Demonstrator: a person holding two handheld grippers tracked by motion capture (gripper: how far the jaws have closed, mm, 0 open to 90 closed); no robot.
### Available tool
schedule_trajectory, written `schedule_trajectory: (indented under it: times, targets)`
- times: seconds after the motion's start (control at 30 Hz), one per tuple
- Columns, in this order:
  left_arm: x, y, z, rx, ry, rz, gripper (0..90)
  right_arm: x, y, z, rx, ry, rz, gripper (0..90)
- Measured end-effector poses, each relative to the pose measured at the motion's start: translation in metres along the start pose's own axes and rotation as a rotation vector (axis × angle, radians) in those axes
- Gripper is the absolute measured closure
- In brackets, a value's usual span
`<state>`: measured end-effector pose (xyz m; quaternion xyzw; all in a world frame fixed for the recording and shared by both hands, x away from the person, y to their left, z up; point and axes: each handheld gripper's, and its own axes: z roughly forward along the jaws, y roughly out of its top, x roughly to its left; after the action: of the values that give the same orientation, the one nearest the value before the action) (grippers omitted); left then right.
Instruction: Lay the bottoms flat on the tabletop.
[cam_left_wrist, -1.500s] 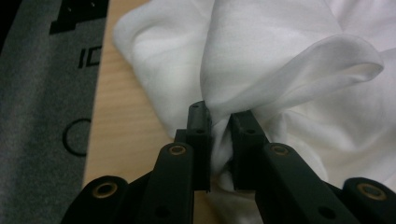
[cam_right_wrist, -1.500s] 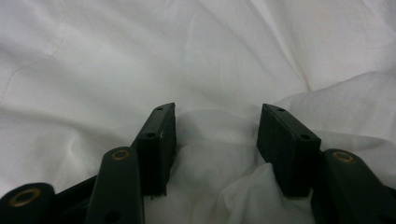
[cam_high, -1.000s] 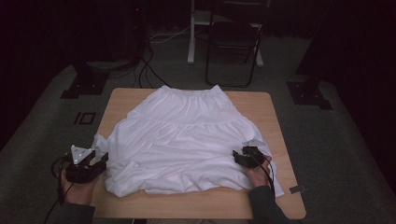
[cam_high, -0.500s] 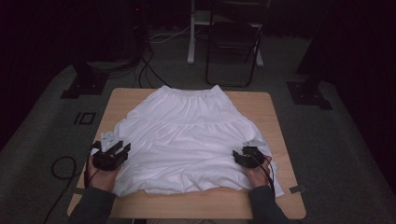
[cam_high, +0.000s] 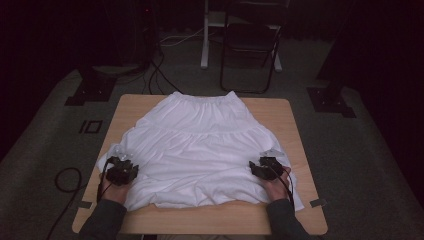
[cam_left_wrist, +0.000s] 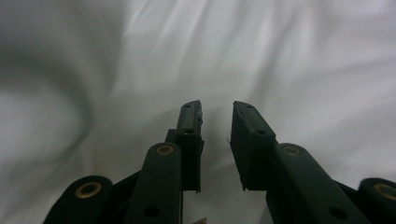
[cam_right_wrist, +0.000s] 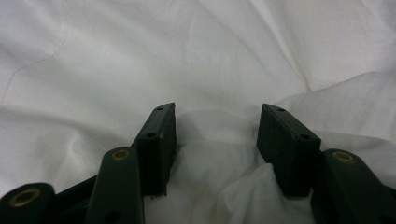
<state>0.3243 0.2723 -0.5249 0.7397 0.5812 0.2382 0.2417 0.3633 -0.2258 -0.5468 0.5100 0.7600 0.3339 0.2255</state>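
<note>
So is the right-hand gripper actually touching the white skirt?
Touching. In the right gripper view the right gripper has its jaws open, and a fold of the white skirt bunches up between them against the inner faces.

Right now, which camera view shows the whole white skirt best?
The high view: the white skirt lies spread flat across the table, waistband at the far edge. The left gripper view and the right gripper view show close-up wrinkled cloth beyond each hand-held gripper's open jaws.
</note>
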Motion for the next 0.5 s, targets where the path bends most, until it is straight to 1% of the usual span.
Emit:
schedule_trajectory:
  times: [0.07,0.1,0.13,0.17,0.27,0.37,0.4,0.47,0.5]
  targets:
    - [0.01,-0.015,-0.004,0.01,0.021,-0.023,74.2,0.0,0.0,0.0,0.001,0.0,0.0,46.7]
    - [0.013,-0.02,-0.006,0.0,0.011,-0.032,75.0,0.0,0.0,0.0,0.001,0.0,0.001,46.6]
    - [0.018,-0.027,-0.011,-0.019,0.002,-0.051,75.8,0.0,0.0,0.0,0.002,0.0,0.0,46.6]
    - [0.021,-0.031,-0.016,-0.021,0.014,-0.06,75.8,0.0,0.0,0.0,0.002,0.0,0.002,46.7]
    - [0.025,-0.041,-0.025,-0.013,0.045,-0.064,75.6,0.0,0.0,0.0,0.003,0.0,0.002,46.7]
    - [0.029,-0.052,-0.033,-0.014,0.063,-0.059,75.0,0.0,0.0,0.0,0.002,0.0,0.002,46.7]
    - [0.029,-0.054,-0.035,-0.015,0.07,-0.061,74.8,0.0,0.0,0.0,0.002,0.0,0.002,46.7]
    - [0.032,-0.058,-0.041,-0.01,0.099,-0.058,73.0,0.0,0.0,0.0,0.002,0.001,0.001,46.7]
    - [0.032,-0.058,-0.041,-0.01,0.099,-0.058,72.2,0.0,0.0,0.0,0.002,0.001,0.0,46.6]
